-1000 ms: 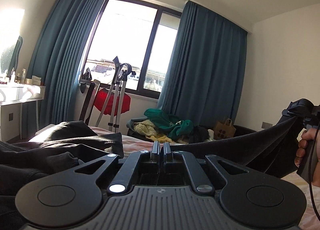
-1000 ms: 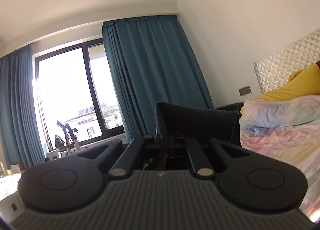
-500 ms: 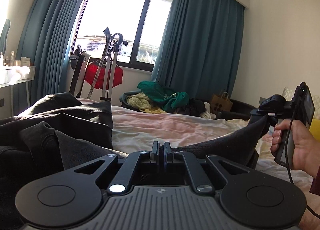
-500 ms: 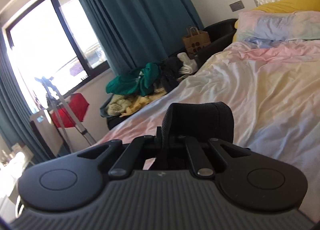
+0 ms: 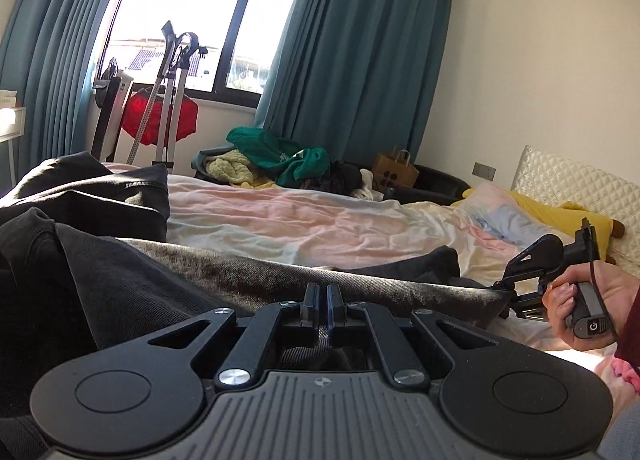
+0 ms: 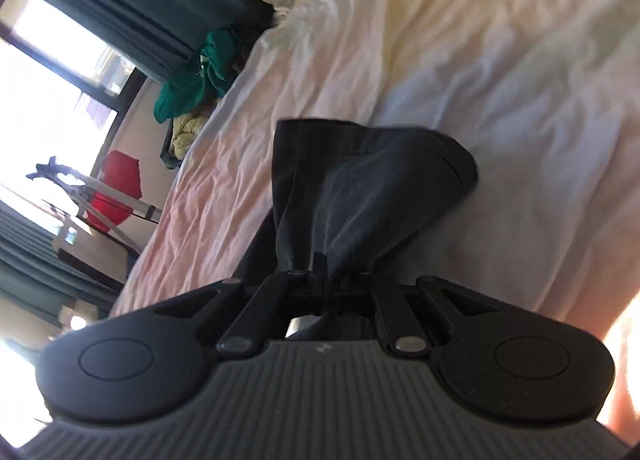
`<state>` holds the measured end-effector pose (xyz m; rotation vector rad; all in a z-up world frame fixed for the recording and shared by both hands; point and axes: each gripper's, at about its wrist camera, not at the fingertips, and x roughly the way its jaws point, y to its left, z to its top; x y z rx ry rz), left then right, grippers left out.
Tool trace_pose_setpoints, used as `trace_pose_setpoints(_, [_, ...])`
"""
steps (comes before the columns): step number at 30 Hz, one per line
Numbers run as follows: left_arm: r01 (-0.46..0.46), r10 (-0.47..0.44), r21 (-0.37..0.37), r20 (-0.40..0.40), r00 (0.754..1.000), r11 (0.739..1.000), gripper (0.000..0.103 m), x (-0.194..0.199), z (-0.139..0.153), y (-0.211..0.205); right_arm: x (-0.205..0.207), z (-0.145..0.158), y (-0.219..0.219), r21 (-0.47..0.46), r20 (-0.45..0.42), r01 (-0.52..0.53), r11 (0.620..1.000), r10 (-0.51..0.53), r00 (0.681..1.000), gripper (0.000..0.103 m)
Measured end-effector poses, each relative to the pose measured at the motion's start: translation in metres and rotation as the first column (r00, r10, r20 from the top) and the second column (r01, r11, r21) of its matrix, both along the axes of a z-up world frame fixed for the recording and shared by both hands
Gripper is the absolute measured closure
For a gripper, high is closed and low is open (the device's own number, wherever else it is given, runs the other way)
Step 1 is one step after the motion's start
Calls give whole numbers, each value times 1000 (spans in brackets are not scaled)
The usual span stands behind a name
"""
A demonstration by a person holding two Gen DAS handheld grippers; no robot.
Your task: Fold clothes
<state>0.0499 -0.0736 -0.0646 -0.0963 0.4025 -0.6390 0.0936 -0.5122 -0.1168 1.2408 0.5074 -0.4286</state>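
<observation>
Both the left tongs (image 5: 323, 294) and right tongs (image 6: 326, 272) are clenched on the dark garment (image 5: 280, 272), stretched low over the bed (image 5: 300, 228); folding appears early, no completed fold visible.

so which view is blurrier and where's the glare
Right wrist view: tilted and motion-smeared, bedsheet soft, dark garment fairly readable. Left wrist view: sharp, but the window is blown out white, and fisheye bends the curtains.
</observation>
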Motion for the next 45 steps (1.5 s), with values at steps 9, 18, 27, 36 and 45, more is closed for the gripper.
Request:
trace_pose_setpoints(9, [-72, 51, -69, -264, 963, 995, 35, -11, -2, 29, 1, 6, 9, -83, -6, -53, 995, 53, 999, 95])
trace_pose_setpoints(18, [-527, 188, -371, -654, 732, 765, 16, -31, -31, 140, 0, -4, -5, -37, 10, -24, 999, 24, 1000, 64])
trace_pose_setpoints(27, [-825, 209, -457, -817, 537, 332, 31, -24, -90, 205, 5, -20, -19, -22, 37, 68, 997, -68, 997, 56])
trace_pose_setpoints(36, [-848, 320, -426, -794, 518, 315, 95, -23, -63, 227, 13, -12, -25, -138, 126, 168, 976, -151, 980, 95])
trace_pose_setpoints(45, [-834, 546, -353, -635, 546, 424, 98, -60, 54, 294, -29, 11, -43, -159, 198, 297, 942, -264, 944, 98])
